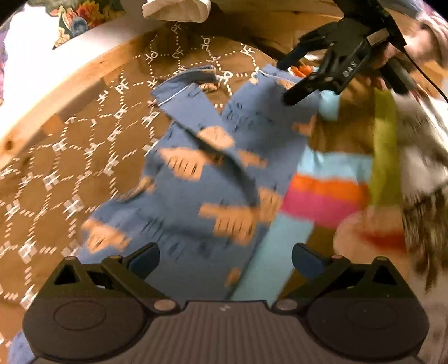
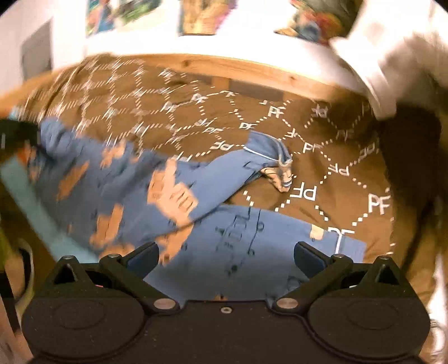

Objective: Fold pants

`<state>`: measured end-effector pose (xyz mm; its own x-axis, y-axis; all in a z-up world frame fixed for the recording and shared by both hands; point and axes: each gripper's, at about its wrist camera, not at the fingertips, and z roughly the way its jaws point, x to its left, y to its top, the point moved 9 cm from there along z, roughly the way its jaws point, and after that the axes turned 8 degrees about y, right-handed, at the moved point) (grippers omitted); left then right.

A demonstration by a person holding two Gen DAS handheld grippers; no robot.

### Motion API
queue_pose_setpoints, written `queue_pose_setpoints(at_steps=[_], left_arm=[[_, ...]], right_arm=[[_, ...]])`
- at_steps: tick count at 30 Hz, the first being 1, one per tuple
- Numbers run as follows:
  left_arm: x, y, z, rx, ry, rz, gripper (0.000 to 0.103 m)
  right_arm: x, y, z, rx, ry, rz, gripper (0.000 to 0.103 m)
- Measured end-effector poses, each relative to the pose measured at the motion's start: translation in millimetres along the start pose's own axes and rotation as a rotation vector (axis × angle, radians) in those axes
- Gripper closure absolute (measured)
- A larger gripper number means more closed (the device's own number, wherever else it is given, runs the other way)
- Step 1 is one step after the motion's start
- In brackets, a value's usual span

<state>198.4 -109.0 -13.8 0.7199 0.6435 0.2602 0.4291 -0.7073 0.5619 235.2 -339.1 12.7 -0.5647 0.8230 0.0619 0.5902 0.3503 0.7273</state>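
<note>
Between the left gripper's point(image 1: 225, 259) jaws, spread wide with nothing gripped, only blurred cloth below. Same for the right gripper point(image 2: 225, 259): jaws wide apart, nothing pinched, blue fabric beneath. Also seen in the left wrist view at one o'clock, the right gripper, open above the far edge of the cloth, held by a partly cropped hand point(image 1: 428, 42).

One pair of blue pants point(image 1: 196, 156) with orange prints, lying on the bed's brown patterned blanket point(image 1: 70, 168), one leg crossed loosely over the other toward eleven o'clock, cuff turned back. Too smeared by motion to read the prints. At three o'clock, one striped cloth point(image 1: 330, 190) in pale blue, orange and pink, touching the pants; beside it one yellow-green strip point(image 1: 386, 145), edges blurred. Farther right, something brown and white, not identifiable.

At twelve o'clock, one white cloth point(image 1: 176, 9), cut off by the frame. Wooden bed frame point(image 1: 84, 70) curving along the blanket's far side. On the wall in the right wrist view, three colourful pictures point(image 2: 201, 16), all cropped and blurred.
</note>
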Motion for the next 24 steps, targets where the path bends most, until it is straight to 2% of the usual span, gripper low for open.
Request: queue_pose_setpoints(at_steps=[5, 8, 9, 11, 13, 15, 17, 19, 22, 24], left_arm=[[-1.7, 38.9, 30.4, -0.147, 0.003, -0.190, 0.001], [0.0, 53.0, 43.2, -0.198, -0.007, -0.274, 0.011], [-0.2, 55.2, 47.5, -0.191, -0.023, -0.295, 0.014], [-0.8, 58.3, 56.1, -0.174, -0.070, -0.332, 0.026], [1.6, 59.4, 63.5, -0.164, -0.096, -0.361, 0.044], [2.9, 56.9, 72.5, -0.156, -0.107, -0.382, 0.050], [2.4, 53.9, 79.1, -0.139, -0.108, -0.403, 0.068], [1.8, 50.6, 85.2, -0.112, -0.109, -0.420, 0.080], [1.7, 47.3, 90.7, -0.091, -0.103, -0.439, 0.087], [3.9, 46.0, 91.9, -0.080, -0.101, -0.457, 0.093]], right_arm=[[-24.1, 28.6, 6.7, -0.037, 0.039, 0.102, 0.001], [-29.3, 40.5, 2.6, -0.072, 0.055, 0.075, 0.003], [-29.9, 44.9, 3.4, -0.081, 0.064, 0.068, 0.005], [-29.0, 54.2, 8.0, -0.093, 0.104, 0.066, 0.022], [-26.9, 65.0, 16.1, -0.104, 0.136, 0.073, 0.033], [-22.6, 77.4, 29.8, -0.095, 0.160, 0.078, 0.037], [-20.8, 90.6, 44.9, -0.089, 0.172, 0.098, 0.042], [-24.6, 104.6, 66.6, -0.063, 0.156, 0.149, 0.044], [-33.2, 119.7, 96.5, -0.024, 0.100, 0.225, 0.048], [-41.4, 124.8, 116.9, 0.026, 0.023, 0.274, 0.052]])
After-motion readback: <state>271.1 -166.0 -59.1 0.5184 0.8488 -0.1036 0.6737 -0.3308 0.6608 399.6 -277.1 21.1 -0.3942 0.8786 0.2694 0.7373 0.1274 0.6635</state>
